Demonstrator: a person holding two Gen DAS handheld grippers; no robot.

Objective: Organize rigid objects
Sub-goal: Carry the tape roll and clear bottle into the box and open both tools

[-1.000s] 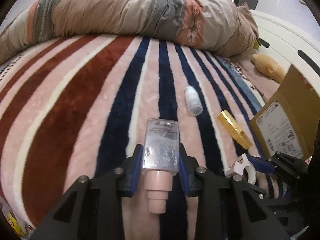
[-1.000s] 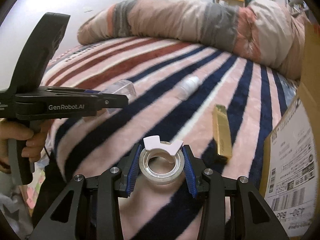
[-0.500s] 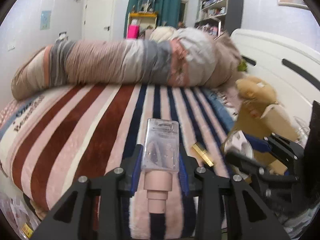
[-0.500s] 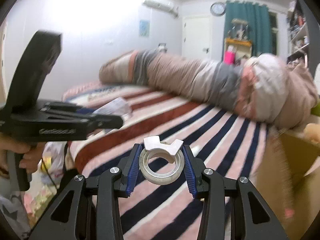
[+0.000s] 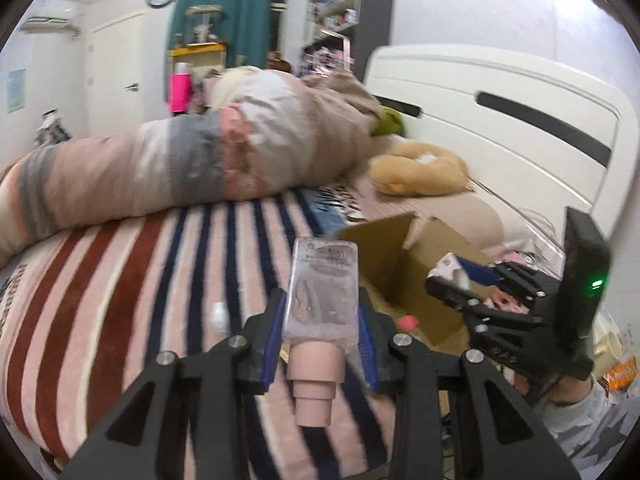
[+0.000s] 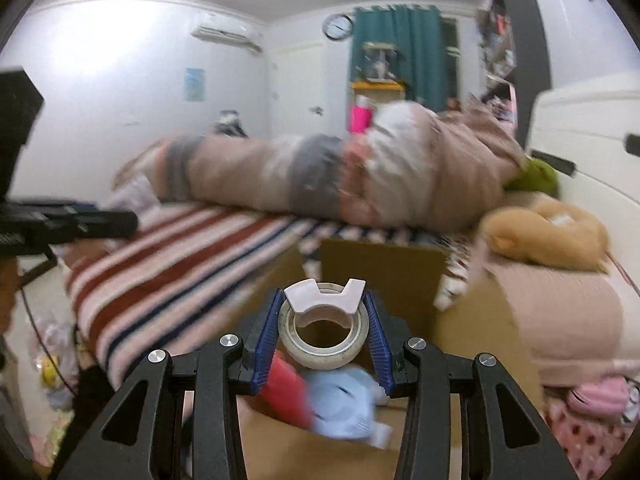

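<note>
One clear bottle sits clamped in the left gripper; one tape roll (white dispenser attached) is clamped in the right gripper above one cardboard box.

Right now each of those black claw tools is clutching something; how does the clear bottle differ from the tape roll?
The clear bottle is flat-sided and see-through, with a pink cap pointing back at the camera; the tape roll is a whitish ring with an open hole and a white dispenser tab on top. The bottle, in the left gripper, hangs over the striped blanket; the roll, in the right gripper, hangs over the open cardboard box. Both are squeezed between blue pads.
</note>
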